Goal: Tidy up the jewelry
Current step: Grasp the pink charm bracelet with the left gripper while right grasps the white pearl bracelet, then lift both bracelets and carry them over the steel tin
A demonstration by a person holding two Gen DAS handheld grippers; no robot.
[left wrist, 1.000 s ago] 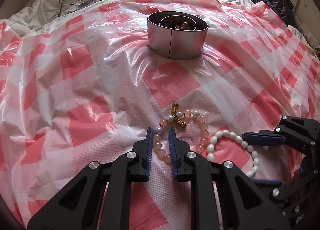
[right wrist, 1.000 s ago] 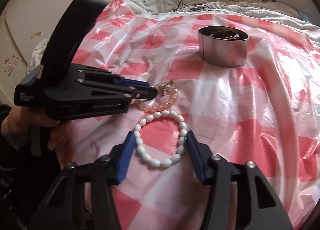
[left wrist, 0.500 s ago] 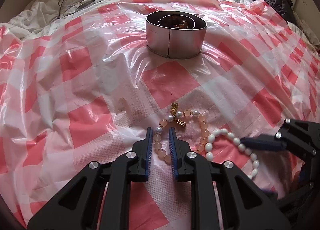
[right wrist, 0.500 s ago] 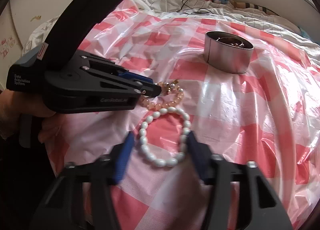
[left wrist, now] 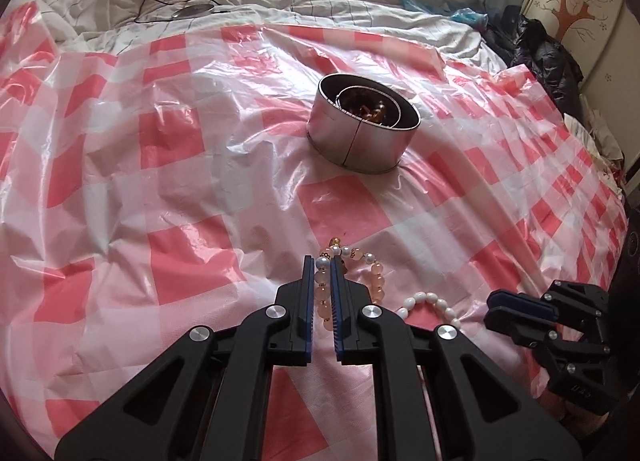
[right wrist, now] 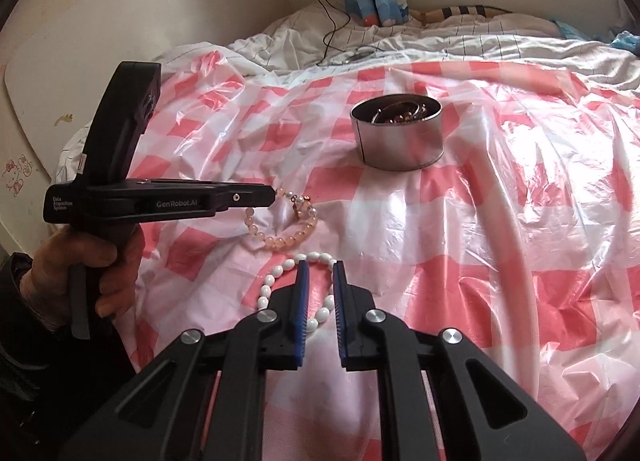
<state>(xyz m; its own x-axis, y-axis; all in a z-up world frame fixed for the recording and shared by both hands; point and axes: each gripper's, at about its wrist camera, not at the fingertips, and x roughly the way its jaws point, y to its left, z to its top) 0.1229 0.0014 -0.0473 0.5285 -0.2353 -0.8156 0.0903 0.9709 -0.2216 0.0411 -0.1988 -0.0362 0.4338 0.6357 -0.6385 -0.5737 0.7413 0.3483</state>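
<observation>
The left gripper [left wrist: 321, 267] is closing its jaws on the pink bead bracelet [left wrist: 370, 281], pads pressing the beads; the right gripper [right wrist: 319, 277] is closing around one side of the white bead bracelet [right wrist: 276, 277], lying near on the checked plastic sheet [right wrist: 500, 221]; the metal tin [right wrist: 400, 141] is standing farther away.

A home bedroom: rumpled white bedding [right wrist: 360, 41] under a checked plastic sheet [right wrist: 500, 221], cartoon stickers [right wrist: 18, 173] on the wall.
</observation>
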